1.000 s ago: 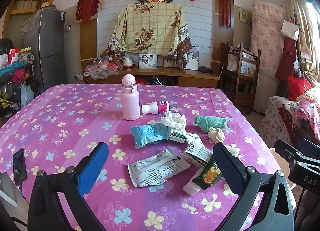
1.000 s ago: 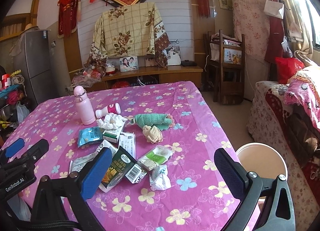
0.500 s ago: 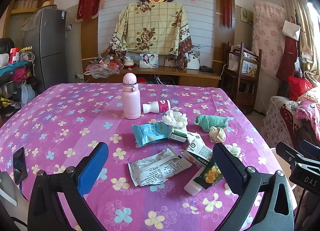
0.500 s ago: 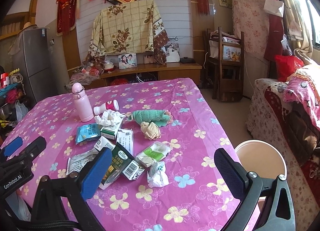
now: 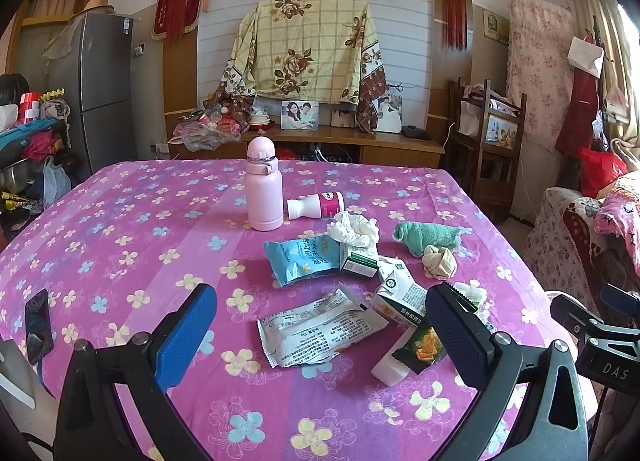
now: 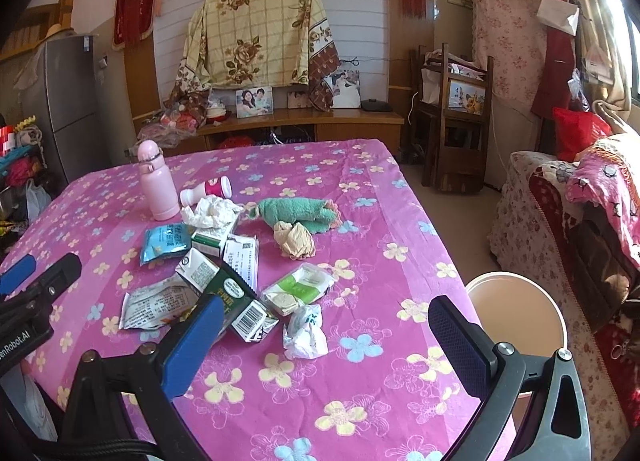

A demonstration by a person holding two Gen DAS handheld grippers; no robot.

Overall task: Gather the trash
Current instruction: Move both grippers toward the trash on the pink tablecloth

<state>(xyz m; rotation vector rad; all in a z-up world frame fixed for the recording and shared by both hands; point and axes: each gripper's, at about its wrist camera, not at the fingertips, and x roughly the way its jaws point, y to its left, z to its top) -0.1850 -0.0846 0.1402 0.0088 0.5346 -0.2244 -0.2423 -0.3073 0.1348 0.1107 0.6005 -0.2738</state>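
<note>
Trash lies on the purple flowered tablecloth [image 5: 120,221]: a white printed wrapper [image 5: 320,331], a blue packet [image 5: 300,259], crushed cartons [image 5: 400,293], crumpled tissue [image 5: 352,227] and a beige paper ball [image 5: 440,261]. In the right wrist view I see the cartons [image 6: 228,285], a green-white wrapper [image 6: 298,289] and a small crumpled wrapper [image 6: 306,333]. My left gripper [image 5: 320,337] is open above the white wrapper. My right gripper [image 6: 324,345] is open near the small wrapper. A white bin [image 6: 516,313] stands beside the table on the right.
A pink bottle [image 5: 264,185] stands upright mid-table with a small white bottle [image 5: 316,206] lying beside it. A green cloth [image 5: 428,237] lies to the right. A phone [image 5: 38,325] lies at the table's left edge. A sofa [image 6: 580,221] stands right of the bin.
Both views have shifted slightly. The right gripper has moved a little forward and toward the trash. Nothing has been picked up.
</note>
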